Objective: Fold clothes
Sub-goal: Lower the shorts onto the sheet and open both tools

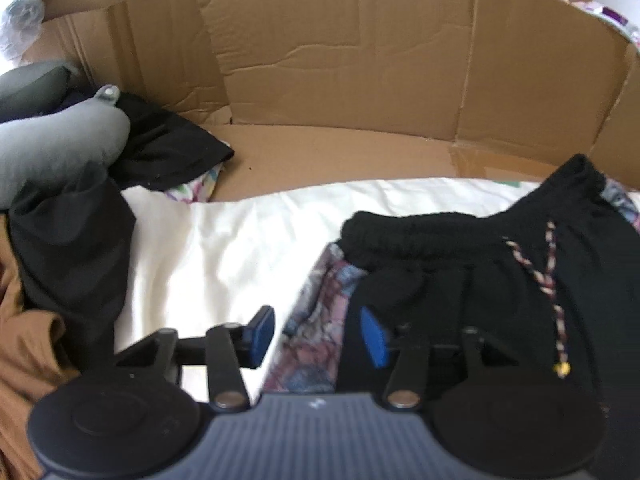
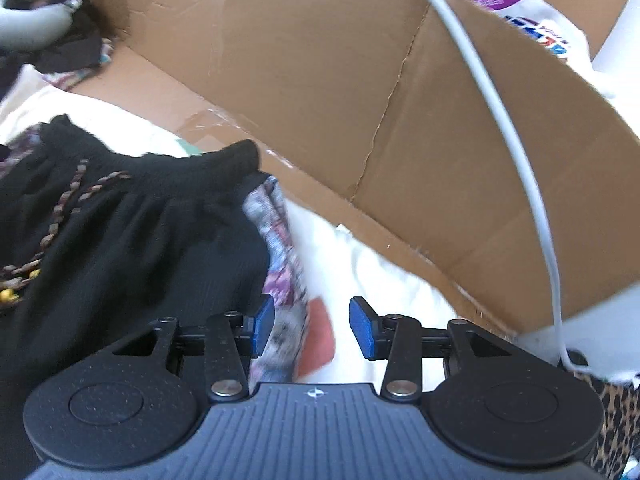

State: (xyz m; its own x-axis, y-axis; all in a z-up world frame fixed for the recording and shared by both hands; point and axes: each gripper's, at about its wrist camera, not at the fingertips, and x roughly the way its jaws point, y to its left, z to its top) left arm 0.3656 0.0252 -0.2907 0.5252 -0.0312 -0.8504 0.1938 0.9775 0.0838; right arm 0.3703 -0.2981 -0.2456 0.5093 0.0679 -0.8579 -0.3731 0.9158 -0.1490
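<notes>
Left gripper (image 1: 318,336) jaws apart, empty | right gripper (image 2: 312,330) likewise | black shorts (image 1: 500,280) atop patterned garment (image 1: 316,320) on white sheet (image 1: 224,248) | risk: pinch probably catches both layers.

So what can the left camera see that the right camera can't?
Only the left wrist view shows the brown garment at its left edge and the open left gripper.

Only the right wrist view shows the white cable, the leopard-print cloth and the open right gripper.

Both show the black drawstring shorts, the patterned garment under them, the white sheet, the cardboard wall and the grey cushion.
</notes>
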